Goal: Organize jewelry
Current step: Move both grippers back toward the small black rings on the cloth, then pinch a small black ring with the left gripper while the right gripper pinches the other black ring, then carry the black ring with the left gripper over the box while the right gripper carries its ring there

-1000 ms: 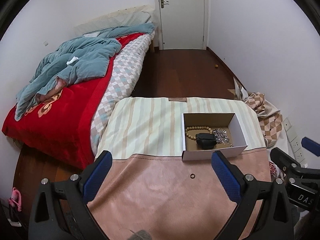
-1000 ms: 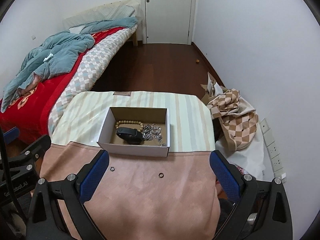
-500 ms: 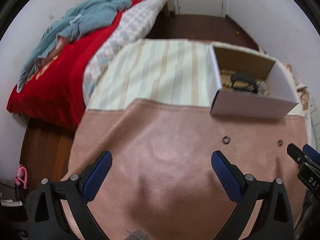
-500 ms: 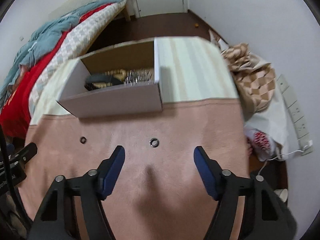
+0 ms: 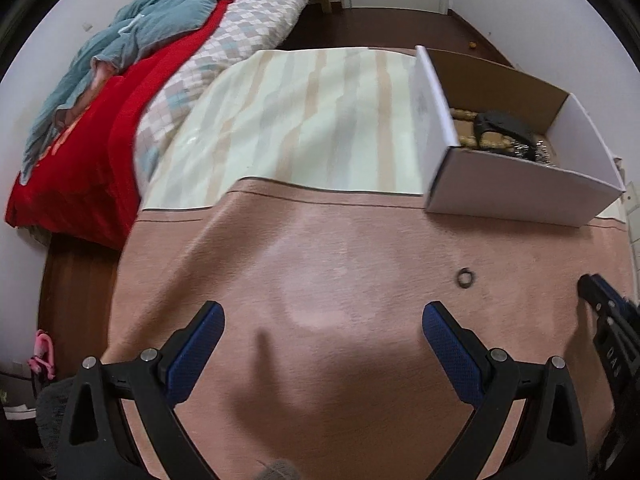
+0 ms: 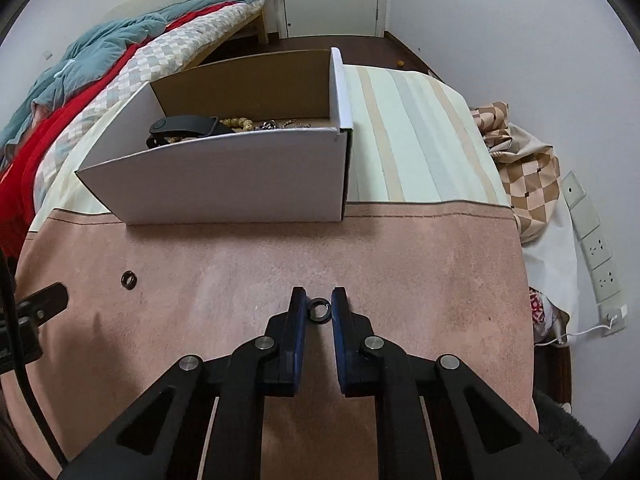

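A bed with a red blanket (image 5: 100, 120) and a crumpled teal quilt (image 5: 160, 12) fills the left of the room. Beside it a table is draped in two cloths: a striped cream-and-beige cloth (image 6: 408, 128) at the far half and a matte pink suede-like mat (image 6: 420, 272) at the near half. One open white cardboard box (image 6: 224, 184), brown inside, stands where the two meet; it holds a string of tan wooden beads (image 6: 238, 122), a tangle of silvery metal chain (image 6: 276, 124) and a black strap-like item (image 6: 184, 126) (what it is cannot be told). Two small dark metal rings lie on the mat. The right gripper (image 6: 319, 300), black with blue ribbed pads, has just been closing, and its jaws now stand narrowly apart with one ring (image 6: 320, 308) between them, the pads touching or nearly touching it. The second ring (image 5: 465, 278) lies bare further left, near the left gripper (image 5: 320, 320), whose jaws gape wide over empty mat.
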The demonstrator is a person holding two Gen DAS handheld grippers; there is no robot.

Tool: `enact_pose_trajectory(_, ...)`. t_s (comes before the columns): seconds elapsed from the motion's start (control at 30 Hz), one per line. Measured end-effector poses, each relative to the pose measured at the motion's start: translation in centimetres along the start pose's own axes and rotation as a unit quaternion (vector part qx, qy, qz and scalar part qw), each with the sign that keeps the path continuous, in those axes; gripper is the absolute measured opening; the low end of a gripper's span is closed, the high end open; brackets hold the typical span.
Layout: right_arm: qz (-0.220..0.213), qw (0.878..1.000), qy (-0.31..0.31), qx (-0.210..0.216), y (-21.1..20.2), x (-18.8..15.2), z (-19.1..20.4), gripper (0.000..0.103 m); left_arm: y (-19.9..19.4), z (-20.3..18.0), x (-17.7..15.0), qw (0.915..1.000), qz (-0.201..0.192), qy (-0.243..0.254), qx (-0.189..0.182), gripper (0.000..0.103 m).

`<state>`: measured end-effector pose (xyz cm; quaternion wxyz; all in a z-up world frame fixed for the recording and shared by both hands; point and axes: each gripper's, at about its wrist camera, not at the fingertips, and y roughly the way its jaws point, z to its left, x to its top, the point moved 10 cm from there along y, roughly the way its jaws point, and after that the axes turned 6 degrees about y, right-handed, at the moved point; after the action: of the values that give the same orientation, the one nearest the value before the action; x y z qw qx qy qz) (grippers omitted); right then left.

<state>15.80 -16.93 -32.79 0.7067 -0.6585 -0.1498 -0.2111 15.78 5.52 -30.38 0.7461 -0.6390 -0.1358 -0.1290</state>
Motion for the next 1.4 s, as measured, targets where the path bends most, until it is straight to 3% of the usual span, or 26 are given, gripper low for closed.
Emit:
enact_pose_trajectory(0.27, -0.011, 0.999, 0.034, 0.010, -2.8, 0.7, -2.1, 0.013, 0.7, -5.1, 1.2, 0.9979, -0.001, 0.019, -0.062, 0.100)
enact_pose_trajectory(0.37, -0.012, 0.999, 0.035, 0.005, -3.2, 0.8, -2.6, 0.013, 1.0, -6.5, 1.6, 0.9968, -0.011, 0.032, -0.072, 0.083)
enact_pose_trajectory(0.5, -0.010, 0.999, 0.041, 0.000, -3.2, 0.9, -3.3, 0.013, 1.5, -7.7, 1.3, 0.9957, -0.004, 0.039, -0.083, 0.041)
enact_pose_trajectory(0.73, -0.013, 0.999, 0.044, -0.001, -3.5, 1.1, -3.5, 0.013, 0.9, -8.5, 1.2, 0.9946, -0.018, 0.057, -0.084, 0.010)
enact_pose_trajectory(1.13, -0.035, 0.998, 0.044, 0.021, -6.0, 2.4, -2.0, 0.013, -2.0, -7.9, 2.0, 0.9923, -0.049, 0.056, -0.098, 0.010)
enact_pose_trajectory(1.4, -0.059, 0.995, 0.047, 0.065, -9.3, 6.0, 0.1, 0.013, -6.8, -7.0, 6.5, 0.9857, -0.082, 0.041, -0.141, 0.010)
